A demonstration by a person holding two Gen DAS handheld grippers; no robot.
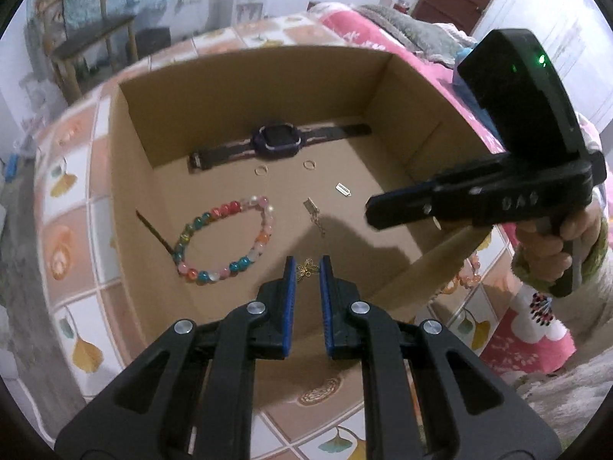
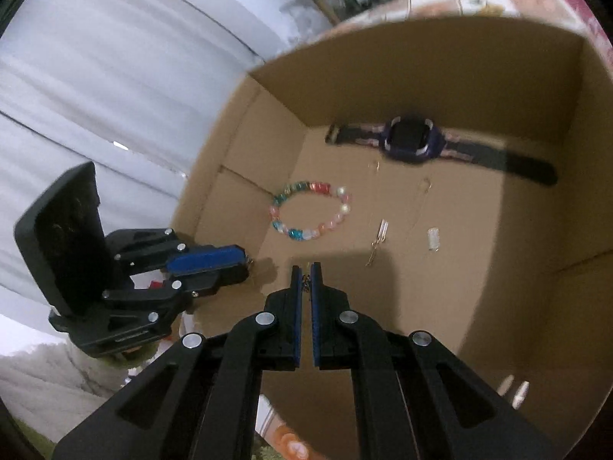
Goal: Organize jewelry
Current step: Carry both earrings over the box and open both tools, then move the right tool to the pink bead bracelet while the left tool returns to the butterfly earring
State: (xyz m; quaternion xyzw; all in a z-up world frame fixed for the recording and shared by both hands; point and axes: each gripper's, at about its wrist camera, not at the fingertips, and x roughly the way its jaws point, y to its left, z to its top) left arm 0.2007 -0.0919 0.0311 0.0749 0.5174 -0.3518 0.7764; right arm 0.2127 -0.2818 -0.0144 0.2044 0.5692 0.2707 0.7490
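An open cardboard box [image 1: 130, 122] holds a dark watch [image 1: 274, 140], a multicoloured bead bracelet [image 1: 226, 241], two small rings [image 1: 261, 170], a silver clip [image 1: 343, 189] and a gold dangling piece [image 1: 314, 214]. Just above the box's near floor, my left gripper [image 1: 308, 264] is shut on a small gold filigree pendant [image 1: 306, 269]. My right gripper [image 1: 369, 211] comes in from the right over the box, held by a hand [image 1: 555, 245]. In the right wrist view, my right gripper [image 2: 305, 266] is shut, with a small chain piece [image 2: 306, 280] between its tips. The left gripper [image 2: 245, 258] is at the left there.
The box stands on a table with a tiled leaf-pattern cloth [image 1: 72, 253]. Orange beads [image 1: 467, 276] lie on the cloth by the box's right wall. A pink blanket [image 1: 367, 34] lies behind, with a wooden chair [image 1: 88, 46] at the far left. Two small white pieces [image 2: 513, 387] lie in the box's corner.
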